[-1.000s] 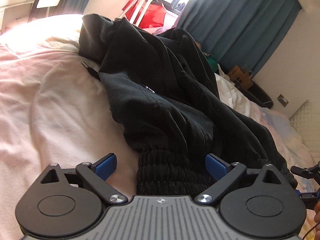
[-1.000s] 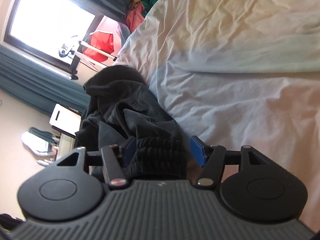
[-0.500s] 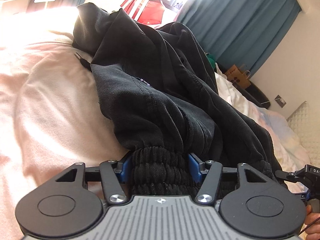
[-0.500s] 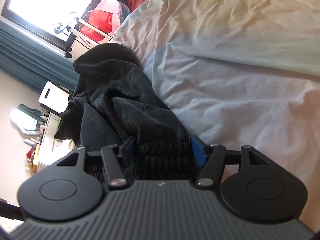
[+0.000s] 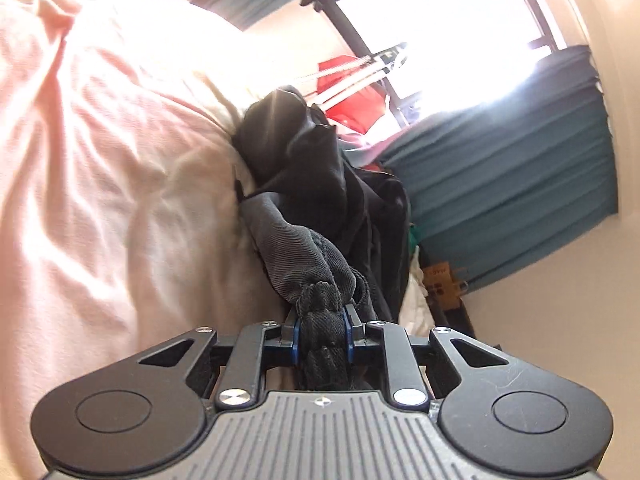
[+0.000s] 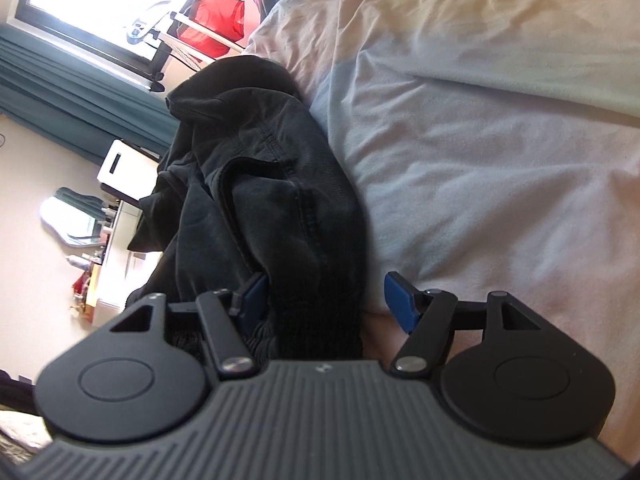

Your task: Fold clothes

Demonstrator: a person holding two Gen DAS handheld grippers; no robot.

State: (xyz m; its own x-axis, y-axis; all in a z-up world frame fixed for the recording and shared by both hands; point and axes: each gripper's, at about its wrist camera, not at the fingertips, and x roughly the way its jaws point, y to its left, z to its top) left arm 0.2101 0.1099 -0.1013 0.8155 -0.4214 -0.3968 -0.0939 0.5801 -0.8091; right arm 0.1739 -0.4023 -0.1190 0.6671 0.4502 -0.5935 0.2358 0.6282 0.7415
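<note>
Grasp step — left claw (image 5: 321, 334) clamped on ribbed cuff of black corduroy garment (image 6: 288, 184); right claw (image 6: 326, 300) open, straddling other cuff — needs closing before spreading.

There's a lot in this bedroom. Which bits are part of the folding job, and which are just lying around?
In the job: black garment, left tool clamped on its ribbed cuff, right tool open around another cuff.

Lying about: red cloth, teal curtains, mirror.
</note>
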